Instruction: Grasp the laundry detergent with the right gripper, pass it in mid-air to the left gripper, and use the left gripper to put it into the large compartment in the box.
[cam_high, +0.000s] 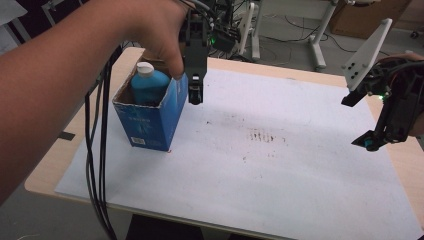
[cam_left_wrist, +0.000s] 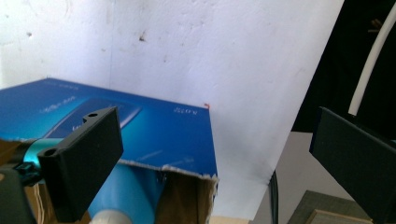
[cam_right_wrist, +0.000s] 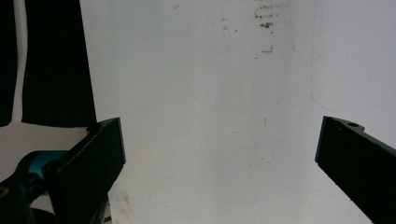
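I am looking at a blue carton (cam_high: 150, 117) standing upright on the white sheet (cam_high: 280, 165) toward the table's left side, its top torn open with ragged brown edges. Inside it a blue bottle (cam_high: 149, 84) with a white cap is sitting upright, its neck reaching just above the carton's rim. In the left gripper view the carton's printed blue face is lying below my jaws and the bottle's shoulder is showing in the opening. My left gripper (cam_high: 195, 92) is hanging jaws-down just beside the carton's right edge, my hand (cam_high: 160, 35) reaching over the opening; its jaws are standing wide with nothing between them. Farther right, my right gripper (cam_high: 372, 120) is hovering over the sheet's right edge, well apart from the carton, jaws spread wide and empty.
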